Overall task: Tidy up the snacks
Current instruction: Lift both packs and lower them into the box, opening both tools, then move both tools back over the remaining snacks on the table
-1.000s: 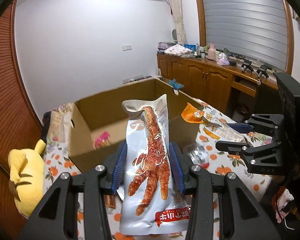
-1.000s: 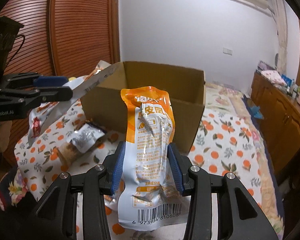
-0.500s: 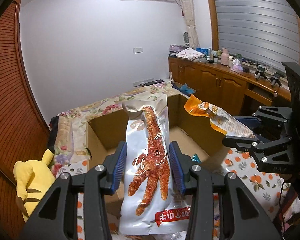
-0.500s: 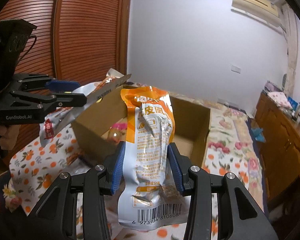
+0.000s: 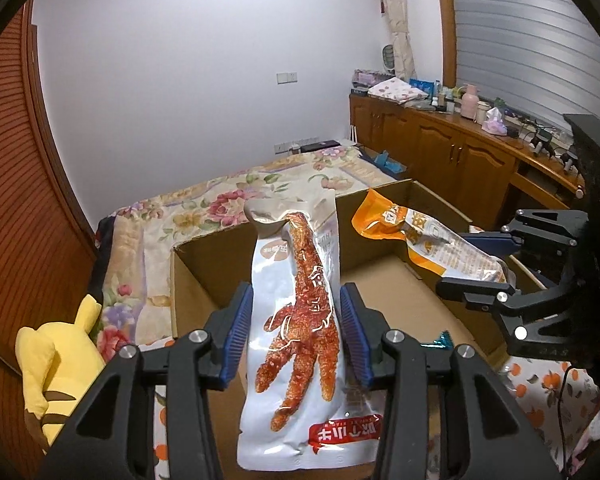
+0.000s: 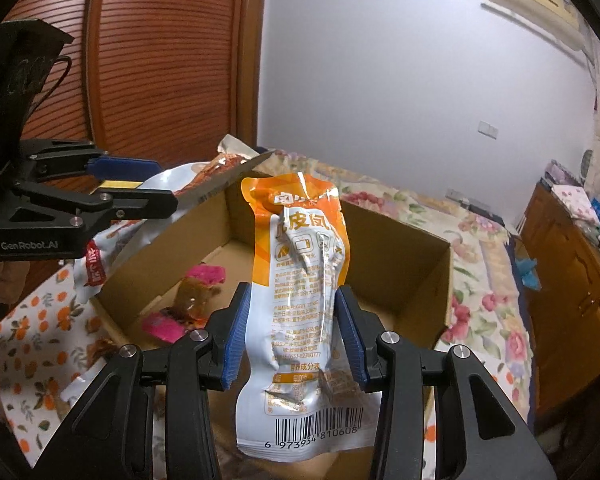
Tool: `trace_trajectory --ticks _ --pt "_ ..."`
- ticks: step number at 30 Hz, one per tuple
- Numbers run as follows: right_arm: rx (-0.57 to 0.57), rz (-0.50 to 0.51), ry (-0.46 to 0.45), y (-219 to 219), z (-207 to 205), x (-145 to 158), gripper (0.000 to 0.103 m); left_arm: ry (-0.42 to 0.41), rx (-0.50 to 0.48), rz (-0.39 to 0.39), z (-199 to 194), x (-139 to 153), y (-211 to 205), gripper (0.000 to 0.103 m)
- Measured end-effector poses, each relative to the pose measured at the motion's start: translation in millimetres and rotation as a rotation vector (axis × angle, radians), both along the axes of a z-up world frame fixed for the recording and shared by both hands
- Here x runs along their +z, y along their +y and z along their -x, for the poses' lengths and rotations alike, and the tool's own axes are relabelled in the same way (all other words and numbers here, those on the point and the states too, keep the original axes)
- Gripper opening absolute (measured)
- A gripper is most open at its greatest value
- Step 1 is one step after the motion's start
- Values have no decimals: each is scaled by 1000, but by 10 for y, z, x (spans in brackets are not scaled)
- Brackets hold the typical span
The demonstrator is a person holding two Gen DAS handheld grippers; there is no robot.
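Nearest me, my left hand-held gripper [image 5: 296, 336] is partly spread, pinching a silver chicken-foot packet [image 5: 300, 320] upright. My right hand-held gripper [image 6: 292, 332] likewise pinches an orange-topped packet [image 6: 300, 300]. Both packets hover over the open cardboard box [image 6: 404, 280], blocking part of its floor. Inside lies a pink-wrapped snack [image 6: 196, 296]. A yellow plush toy [image 5: 56, 364] lies left; the flowered bed [image 5: 204, 208] stretches beyond.

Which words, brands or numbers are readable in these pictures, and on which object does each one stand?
"GenRobot.AI": on the left gripper body, right wrist view.
"6 973934 810608": under the barcode on the orange packet.
Chinese print on the orange packet: too small to read.
Red label on the chicken-foot packet: upside down, unreadable.
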State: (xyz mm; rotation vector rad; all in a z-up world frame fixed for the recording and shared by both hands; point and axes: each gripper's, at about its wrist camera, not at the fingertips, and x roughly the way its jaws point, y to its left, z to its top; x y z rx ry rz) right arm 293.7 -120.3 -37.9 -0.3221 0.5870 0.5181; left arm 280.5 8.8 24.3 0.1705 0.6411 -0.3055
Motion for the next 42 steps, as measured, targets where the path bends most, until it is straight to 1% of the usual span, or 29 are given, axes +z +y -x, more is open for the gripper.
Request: trace_trajectory --ticks 2,9,11,13,14,16,19,24,30,34,36,40,42 --pt "2 9 5 25 -51 -28 43 6 9 -7 -72 -48 7 46" --pt "13 72 27 142 -131 -151 43 20 -2 -17 -170 -157 -27 49" --pt "13 78 39 152 -158 -180 43 24 -6 -25 -189 -179 -47 51" --pt "13 87 32 165 -156 -178 43 28 -9 -26 -203 -189 -59 53" --pt "11 86 30 150 -151 -159 42 29 -9 -24 -212 -183 -58 54" --pt "5 78 30 153 -140 -129 44 28 -9 -21 -198 -170 -74 57" --pt "11 65 36 145 -146 -117 45 31 -16 -22 -204 -171 -55 57" --pt "8 36 39 95 -89 -108 45 12 -10 -10 -148 -115 -28 57" --pt "3 22 32 51 87 -66 45 -12 -8 15 15 0 51 60" --pt "-1 -1 23 -1 276 -4 46 -41 -13 35 244 79 99 72" --pt "-3 -19 21 -19 398 28 48 -53 -10 40 360 105 123 72" --pt "-9 -34 18 -30 605 37 50 -55 -15 56 604 101 186 78" --pt "-14 -39 19 -27 730 16 53 -55 -17 57 720 90 212 78"
